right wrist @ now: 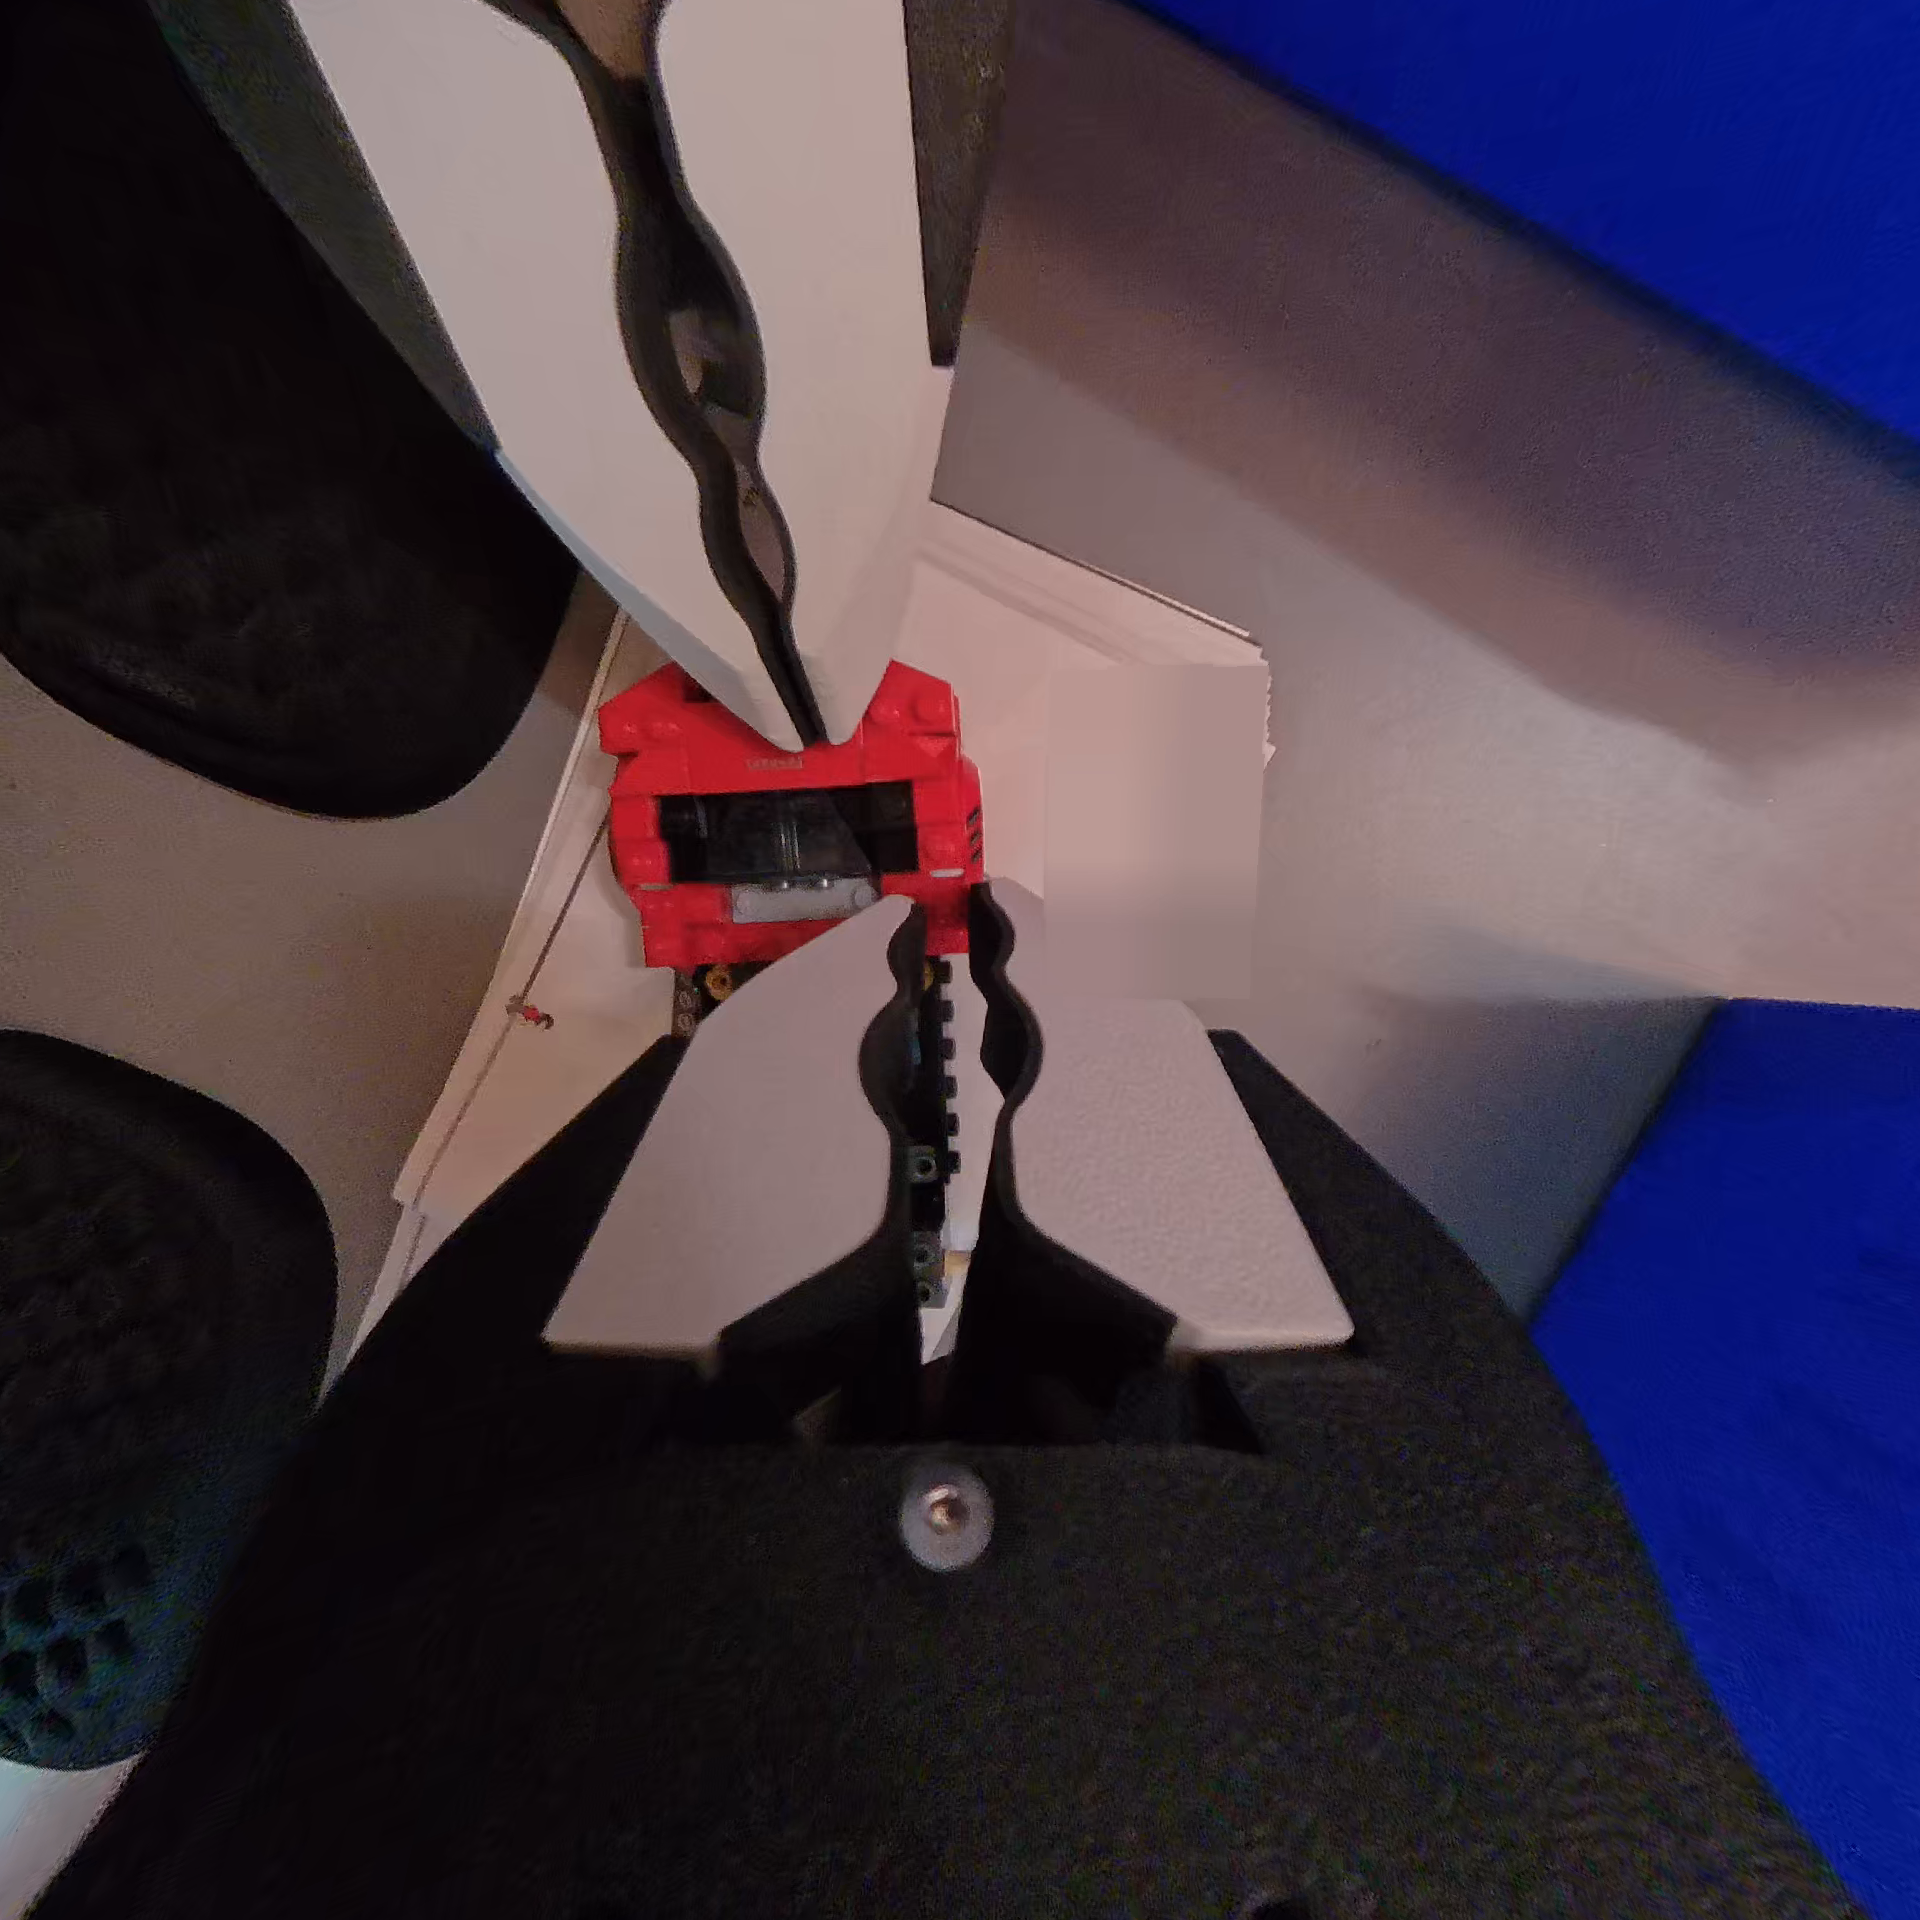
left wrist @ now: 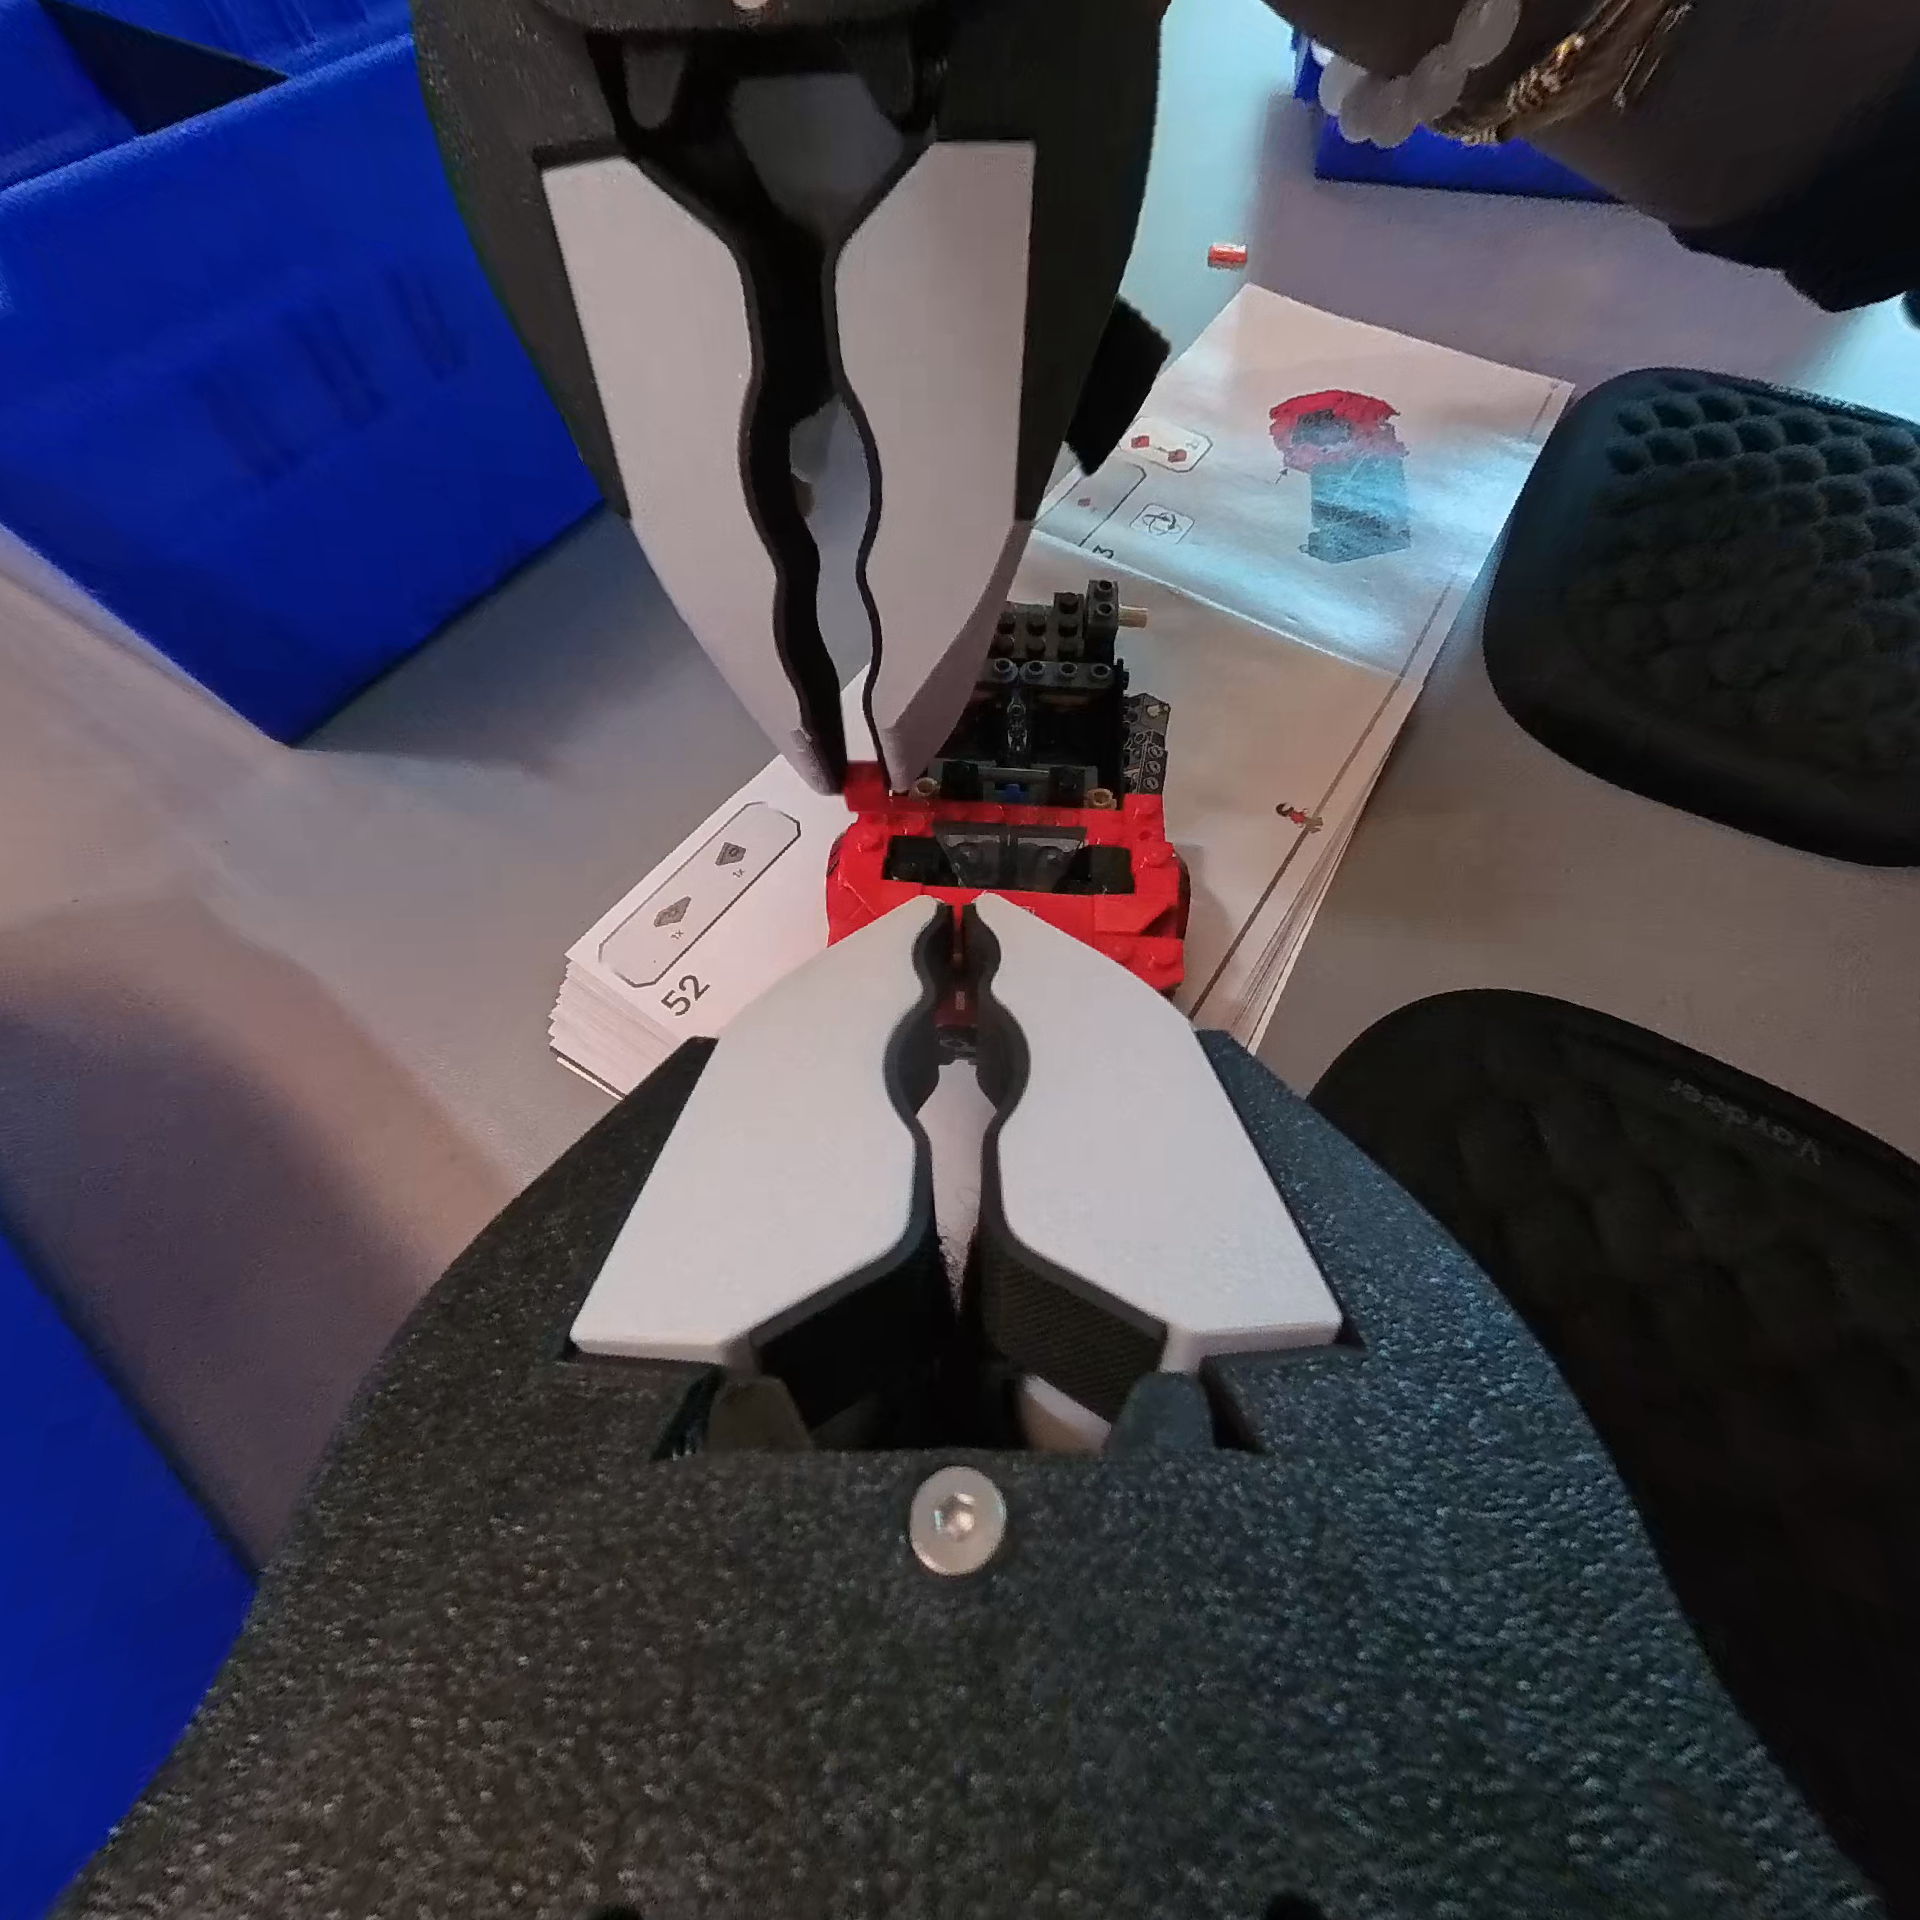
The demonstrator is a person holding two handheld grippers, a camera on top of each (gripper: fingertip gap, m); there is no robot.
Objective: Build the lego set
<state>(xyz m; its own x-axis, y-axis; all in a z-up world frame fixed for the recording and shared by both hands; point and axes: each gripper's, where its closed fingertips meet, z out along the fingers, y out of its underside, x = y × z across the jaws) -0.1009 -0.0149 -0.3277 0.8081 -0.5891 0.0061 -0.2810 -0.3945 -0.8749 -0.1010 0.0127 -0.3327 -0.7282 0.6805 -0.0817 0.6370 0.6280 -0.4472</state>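
A partly built red and black Lego car stands on the open instruction booklet; it also shows in the right wrist view. My left gripper is shut on the car's near red edge, and the right wrist view shows it pinching that edge from above. My right gripper comes from the opposite side. Its fingertips are closed around a small red brick sitting at the car's corner, beside the black rear section.
Blue bins stand to the left and also show in the right wrist view. Two black mesh pads lie right of the booklet. A small loose red piece lies on the grey table farther back. A person's braceleted wrist is top right. Only a small space, under 4 cm, lies between the two pairs of fingers.
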